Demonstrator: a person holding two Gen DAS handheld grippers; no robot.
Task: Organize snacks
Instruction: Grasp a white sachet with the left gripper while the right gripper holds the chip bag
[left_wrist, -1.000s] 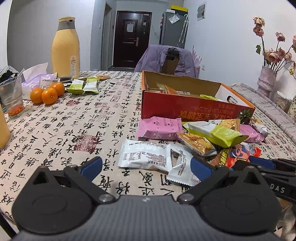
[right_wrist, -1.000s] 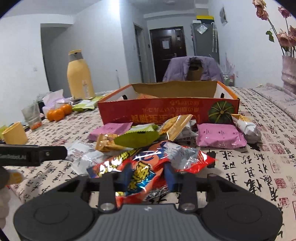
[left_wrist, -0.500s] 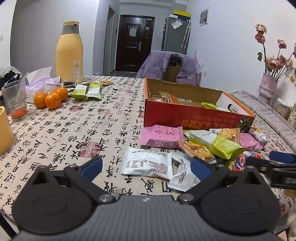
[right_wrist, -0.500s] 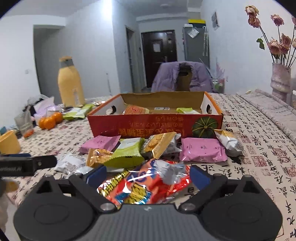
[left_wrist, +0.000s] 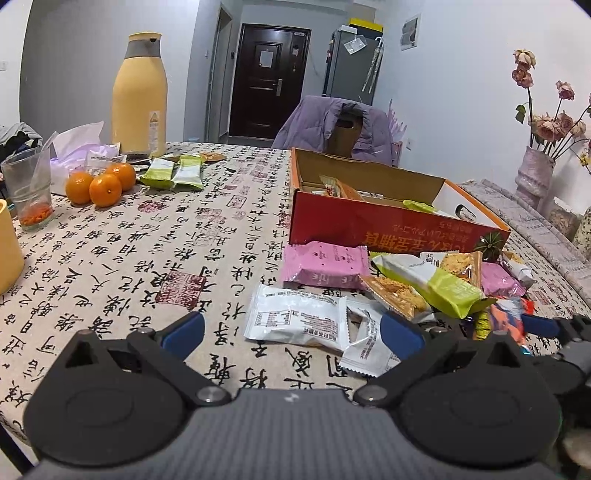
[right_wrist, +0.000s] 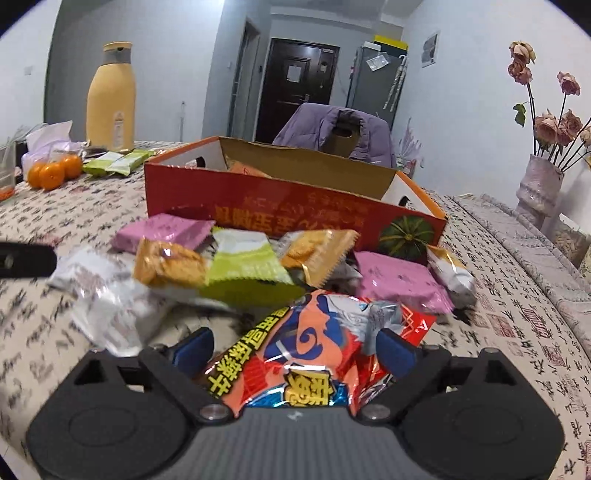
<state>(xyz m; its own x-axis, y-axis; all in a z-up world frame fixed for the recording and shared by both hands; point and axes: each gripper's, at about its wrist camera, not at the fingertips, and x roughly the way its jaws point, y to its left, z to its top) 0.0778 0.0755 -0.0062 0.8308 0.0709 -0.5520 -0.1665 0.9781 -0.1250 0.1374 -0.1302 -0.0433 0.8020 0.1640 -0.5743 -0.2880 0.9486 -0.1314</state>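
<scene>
Foil snack packet (right_wrist: 314, 354), light, crinkly and slippery, lies just before the cardboard box (right_wrist: 295, 206), between the wide-open right hand-held gripper (right_wrist: 295, 350) jaws, unheld; mid-body grasp advised.

Left gripper (left_wrist: 291, 332) jaws wide apart over the patterned tablecloth (left_wrist: 147, 258), white packets (left_wrist: 299, 319) just ahead between them; pink packet (left_wrist: 325, 264) and green-white packet (left_wrist: 432, 280) lie before the red box (left_wrist: 369, 225); oranges (left_wrist: 99, 182) far left.
</scene>
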